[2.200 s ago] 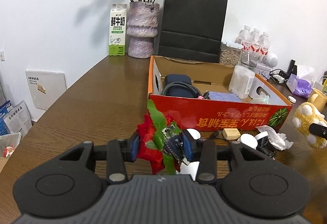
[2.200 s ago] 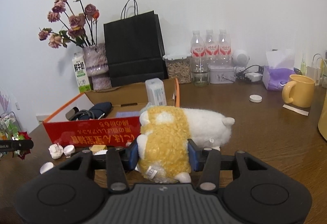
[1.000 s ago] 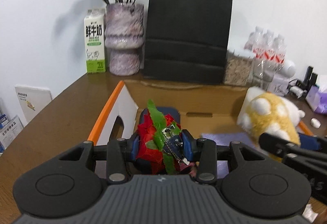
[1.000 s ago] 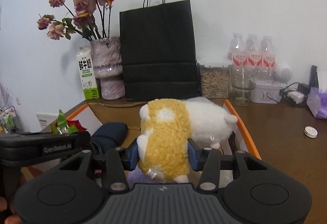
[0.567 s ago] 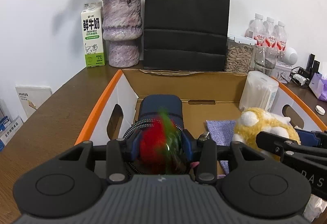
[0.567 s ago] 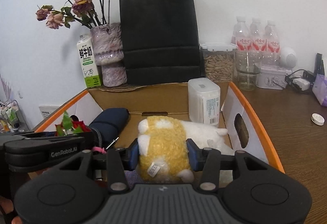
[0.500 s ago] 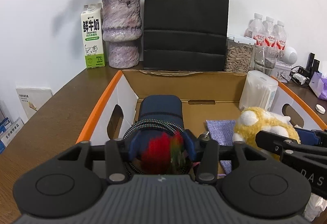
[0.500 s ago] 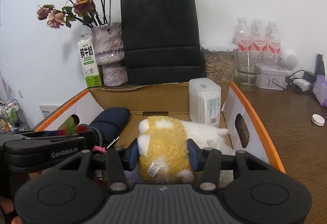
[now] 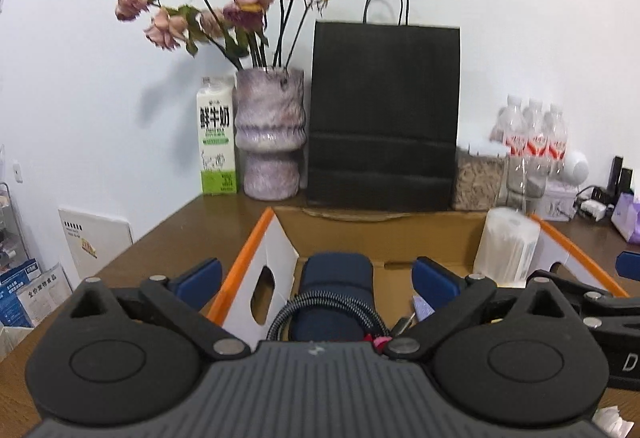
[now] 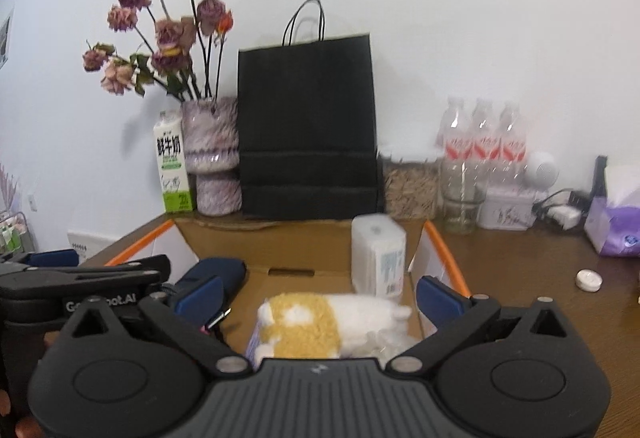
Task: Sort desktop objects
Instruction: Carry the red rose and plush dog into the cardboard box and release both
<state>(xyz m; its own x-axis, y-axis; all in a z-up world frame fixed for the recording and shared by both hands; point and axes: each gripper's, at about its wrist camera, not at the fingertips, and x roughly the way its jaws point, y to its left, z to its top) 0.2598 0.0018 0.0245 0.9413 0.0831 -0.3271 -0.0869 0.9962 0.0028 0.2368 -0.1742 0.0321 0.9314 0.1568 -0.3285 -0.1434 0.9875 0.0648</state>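
An open cardboard box with orange rims (image 9: 256, 238) (image 10: 440, 242) sits on the brown table. My left gripper (image 9: 316, 278) is open and empty above the box's left part, over a dark blue pouch (image 9: 336, 278) ringed by a braided cable (image 9: 320, 308). My right gripper (image 10: 318, 292) is open and empty above a yellow and white plush toy (image 10: 320, 322), which lies in the box. A white container (image 10: 378, 258) (image 9: 506, 250) stands in the box's right part. The red flower item is not in view.
Behind the box stand a black paper bag (image 9: 384, 118), a vase of dried roses (image 9: 270, 134), a milk carton (image 9: 216, 142), a seed jar (image 10: 408, 182) and water bottles (image 10: 484, 142). A purple tissue pack (image 10: 616, 226) and a white cap (image 10: 588, 280) lie on the right.
Both grippers have opened and lifted. The red flower item dropped out of my left gripper into the box. The plush toy left my right gripper and lies in the box.
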